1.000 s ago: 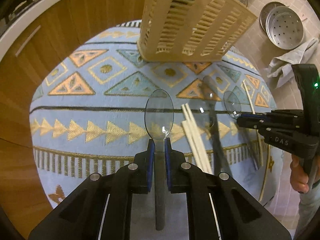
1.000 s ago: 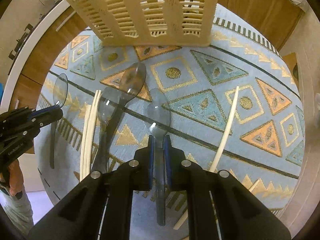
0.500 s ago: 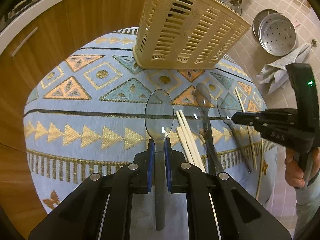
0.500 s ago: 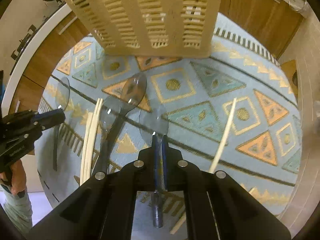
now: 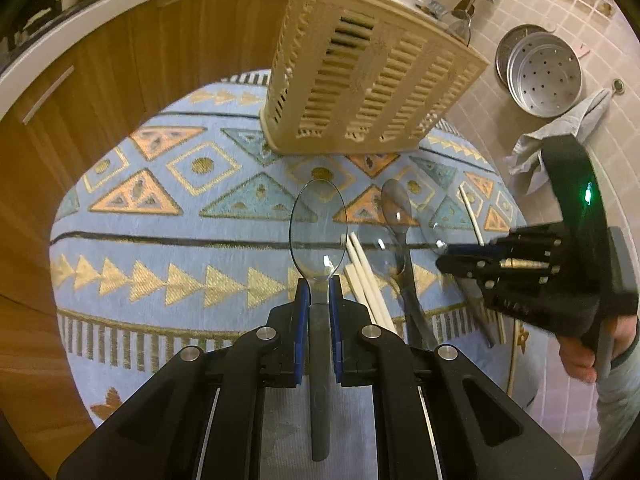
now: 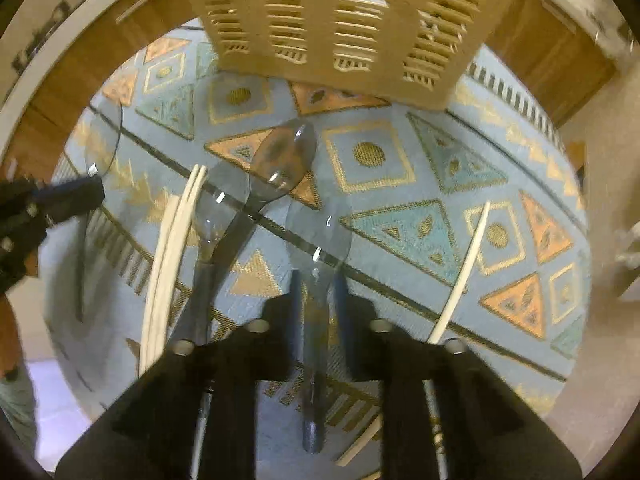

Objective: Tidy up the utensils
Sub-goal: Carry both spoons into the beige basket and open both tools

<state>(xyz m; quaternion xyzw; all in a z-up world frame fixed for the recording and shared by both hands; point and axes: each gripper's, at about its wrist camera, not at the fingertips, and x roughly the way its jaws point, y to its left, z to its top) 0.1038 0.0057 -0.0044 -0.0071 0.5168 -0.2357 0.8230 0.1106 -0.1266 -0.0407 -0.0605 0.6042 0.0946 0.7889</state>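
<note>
My left gripper (image 5: 319, 286) is shut on a clear plastic spoon (image 5: 318, 230) and holds it above the patterned cloth (image 5: 160, 248), bowl forward. My right gripper (image 6: 318, 280) is shut on a second clear spoon (image 6: 320, 236); it also shows in the left wrist view (image 5: 444, 258), off to the right. The beige slotted utensil basket (image 5: 360, 88) stands at the far side of the cloth, and fills the top of the right wrist view (image 6: 344, 24). Two more clear spoons (image 6: 280, 160) and white chopsticks (image 6: 172, 248) lie on the cloth.
A single chopstick (image 6: 460, 276) lies at the right of the cloth. Wooden cabinets (image 5: 100, 80) curve behind the table. A perforated metal steamer tray (image 5: 544, 76) and a grey rag (image 5: 560, 136) lie on the tiled floor at the right.
Both grippers have risen and drawn back a little from the cloth, each still holding its spoon. The right gripper view is now blurred by motion.
</note>
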